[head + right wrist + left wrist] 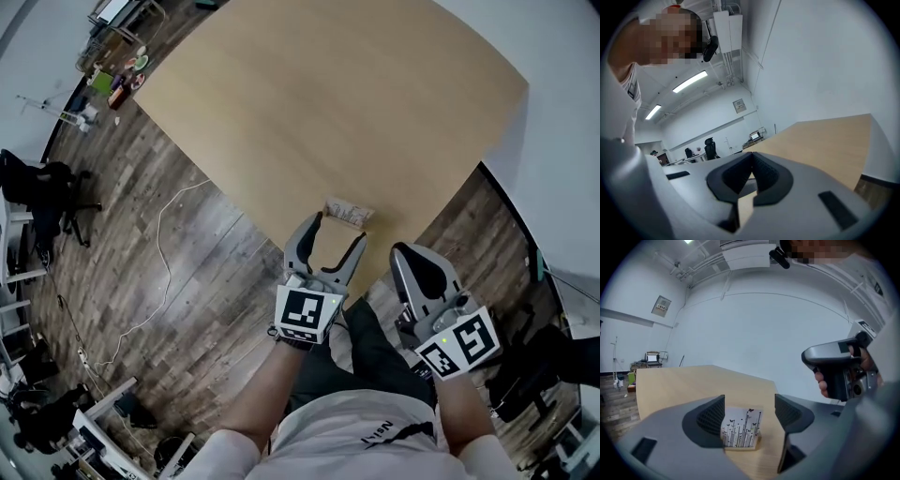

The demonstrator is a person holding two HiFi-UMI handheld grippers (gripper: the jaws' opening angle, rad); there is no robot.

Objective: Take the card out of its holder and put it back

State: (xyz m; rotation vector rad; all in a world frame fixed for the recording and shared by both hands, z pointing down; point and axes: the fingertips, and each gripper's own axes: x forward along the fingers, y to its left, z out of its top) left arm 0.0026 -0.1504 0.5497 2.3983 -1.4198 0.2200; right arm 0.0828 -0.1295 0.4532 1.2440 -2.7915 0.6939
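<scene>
Grey left gripper (325, 239): jaws apart, nothing between the pads. Just beyond them the card (742, 426) stands upright in its wooden holder (751, 446) near the table (328, 94) edge. One jaw hides the card's left edge. Right gripper (751, 165): jaws together, empty.

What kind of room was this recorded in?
Most likely an open-plan office or lab: black office chairs on wood flooring, a desk monitor by the wall, ceiling strip lights, and a large wooden table.
</scene>
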